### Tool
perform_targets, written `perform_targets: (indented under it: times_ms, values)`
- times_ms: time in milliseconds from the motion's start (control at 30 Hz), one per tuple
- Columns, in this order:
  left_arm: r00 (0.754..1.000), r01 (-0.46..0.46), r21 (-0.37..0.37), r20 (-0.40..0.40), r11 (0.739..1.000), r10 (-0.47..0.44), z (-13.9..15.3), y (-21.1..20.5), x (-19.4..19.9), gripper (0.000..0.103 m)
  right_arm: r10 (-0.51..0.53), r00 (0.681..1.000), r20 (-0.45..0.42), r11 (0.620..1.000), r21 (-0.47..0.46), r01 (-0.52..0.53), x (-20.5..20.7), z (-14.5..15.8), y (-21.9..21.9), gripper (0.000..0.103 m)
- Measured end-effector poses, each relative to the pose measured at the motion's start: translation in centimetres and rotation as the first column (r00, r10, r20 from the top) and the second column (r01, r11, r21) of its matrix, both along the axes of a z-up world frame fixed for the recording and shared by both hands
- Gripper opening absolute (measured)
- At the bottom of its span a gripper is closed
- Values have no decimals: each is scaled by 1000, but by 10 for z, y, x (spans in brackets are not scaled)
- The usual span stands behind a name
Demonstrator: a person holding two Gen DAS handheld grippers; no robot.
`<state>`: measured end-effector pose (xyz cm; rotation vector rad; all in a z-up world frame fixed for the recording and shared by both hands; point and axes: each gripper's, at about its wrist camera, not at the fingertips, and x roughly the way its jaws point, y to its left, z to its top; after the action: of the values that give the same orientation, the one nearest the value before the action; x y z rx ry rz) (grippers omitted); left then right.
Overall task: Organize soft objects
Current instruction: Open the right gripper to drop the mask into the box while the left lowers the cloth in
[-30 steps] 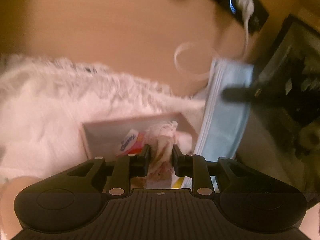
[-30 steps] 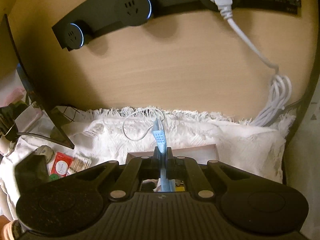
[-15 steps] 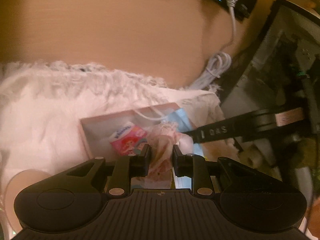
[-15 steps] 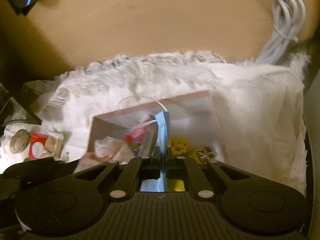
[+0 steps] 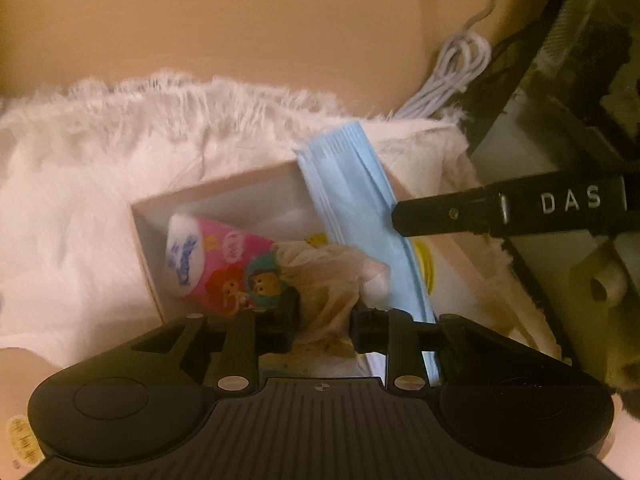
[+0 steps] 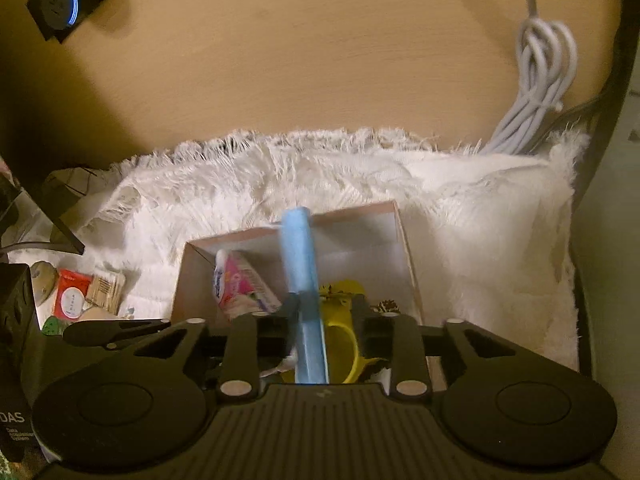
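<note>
A shallow pink-rimmed box [image 5: 208,190] [image 6: 404,240] sits on a white fluffy cushion [image 5: 80,168] [image 6: 480,208]. Inside lie a pink tissue pack [image 5: 208,264] [image 6: 240,280] and a yellow item [image 6: 340,312]. My left gripper [image 5: 324,316] is shut on a crumpled patterned cloth [image 5: 328,280] over the box. My right gripper [image 6: 324,312] has its jaws apart; a blue face mask [image 6: 300,280] [image 5: 356,200] stands between them, leaning on the left finger, over the box.
A wooden wall panel [image 6: 320,60] rises behind the cushion, with a black socket strip [image 6: 60,0] and a coiled white cable [image 6: 540,80]. Small packets [image 6: 88,292] lie at the left. A dark rack [image 5: 580,80] stands at the right.
My right gripper's jaws have opened from their closed grip on the mask, which now stands lower over the box. My left gripper has moved closer to the box, still holding the cloth.
</note>
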<state>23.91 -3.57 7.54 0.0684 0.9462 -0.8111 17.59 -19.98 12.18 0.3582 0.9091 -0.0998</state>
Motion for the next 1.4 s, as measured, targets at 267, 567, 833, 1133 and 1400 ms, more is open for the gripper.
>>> perform_targets:
  times_ms: [267, 567, 833, 1133, 1400]
  values:
    - [993, 63, -23, 97, 998, -61, 26, 20, -23, 33, -17, 998, 63, 1000, -22, 19, -9, 18, 0, 42]
    - [987, 19, -97, 160, 995, -3, 42, 39, -39, 33, 2, 995, 101, 1000, -5, -2, -17, 23, 8, 44]
    - [959, 96, 123, 256, 988, -125, 13, -13, -49, 36, 62, 994, 85, 998, -13, -61, -21, 27, 14, 57]
    - [941, 109, 116, 309, 987, -140, 15, -16, -53, 36, 45, 997, -66, 999, 14, -44, -10, -21, -4, 60]
    - [958, 8, -15, 287, 1000, -3, 42, 25, -69, 36, 51, 996, -79, 999, -10, -52, -3, -42, -4, 58]
